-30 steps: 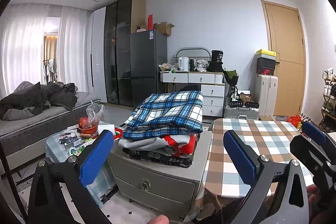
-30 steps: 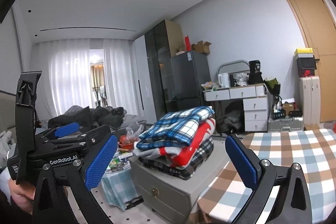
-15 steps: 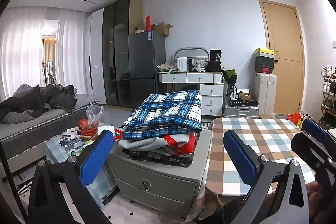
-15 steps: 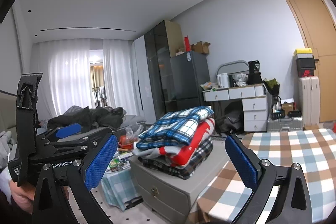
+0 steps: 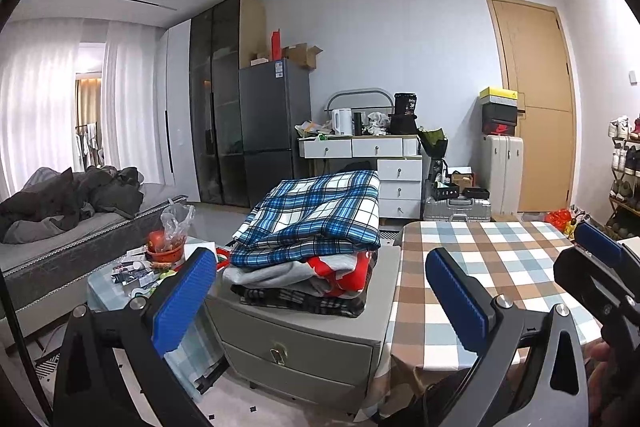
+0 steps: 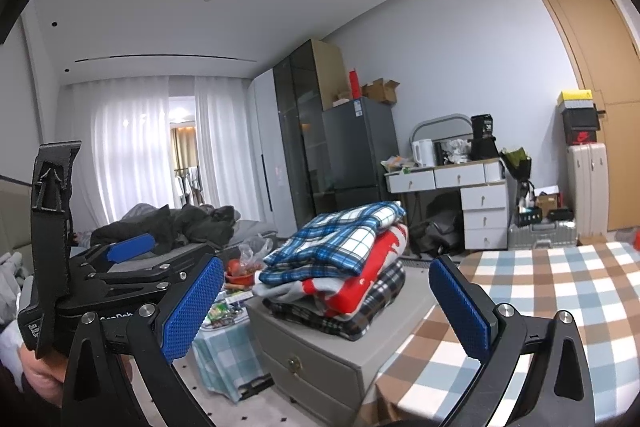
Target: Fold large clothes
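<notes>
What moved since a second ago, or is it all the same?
Almost nothing moved. The left gripper tipped up a touch, so the room sits slightly lower in its view. Both it and the right gripper stayed open and empty. The clothes pile stayed on the cabinet, untouched.

left gripper (image 5: 320, 301) gapes empty before folded clothes stack (image 5: 308, 241) on cabinet (image 5: 296, 343).

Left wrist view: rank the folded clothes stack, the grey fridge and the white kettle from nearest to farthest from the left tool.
1. Folded clothes stack: on the grey drawer unit, just ahead of the open left tool.
2. Grey fridge: against the back wall, left of centre.
3. White kettle: on the white desk, right of the fridge.
The fridge and kettle stand at similar depth, so their order is uncertain.
</notes>
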Motion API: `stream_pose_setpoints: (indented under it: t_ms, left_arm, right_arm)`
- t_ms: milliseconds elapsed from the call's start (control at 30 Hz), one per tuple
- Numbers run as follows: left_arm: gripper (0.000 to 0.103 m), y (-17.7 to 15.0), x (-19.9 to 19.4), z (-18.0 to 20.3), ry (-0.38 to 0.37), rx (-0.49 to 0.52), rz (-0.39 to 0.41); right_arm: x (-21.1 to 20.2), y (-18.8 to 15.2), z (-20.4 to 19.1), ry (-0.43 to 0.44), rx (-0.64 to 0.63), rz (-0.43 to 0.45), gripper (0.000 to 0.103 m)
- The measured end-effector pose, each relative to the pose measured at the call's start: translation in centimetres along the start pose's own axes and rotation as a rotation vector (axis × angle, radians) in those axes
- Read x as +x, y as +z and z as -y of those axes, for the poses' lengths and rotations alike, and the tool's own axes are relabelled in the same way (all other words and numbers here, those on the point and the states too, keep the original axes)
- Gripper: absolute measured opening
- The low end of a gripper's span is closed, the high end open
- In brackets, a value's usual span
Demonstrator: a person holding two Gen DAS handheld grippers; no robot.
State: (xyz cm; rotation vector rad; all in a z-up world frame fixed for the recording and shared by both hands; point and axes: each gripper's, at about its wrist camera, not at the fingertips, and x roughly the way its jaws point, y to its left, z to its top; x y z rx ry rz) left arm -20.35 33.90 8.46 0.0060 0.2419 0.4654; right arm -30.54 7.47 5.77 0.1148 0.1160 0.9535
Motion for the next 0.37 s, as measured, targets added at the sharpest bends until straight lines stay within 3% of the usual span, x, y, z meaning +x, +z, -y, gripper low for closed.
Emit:
stream_pose_setpoints:
  t_ms: [367]
  left_arm:
    - [0.102,-0.30,0.16,-0.06,-0.005,-0.002,-0.014]
  right_arm:
    - [-0.17,-0.07,0.11,0.000,0.014,-0.004,0.103]
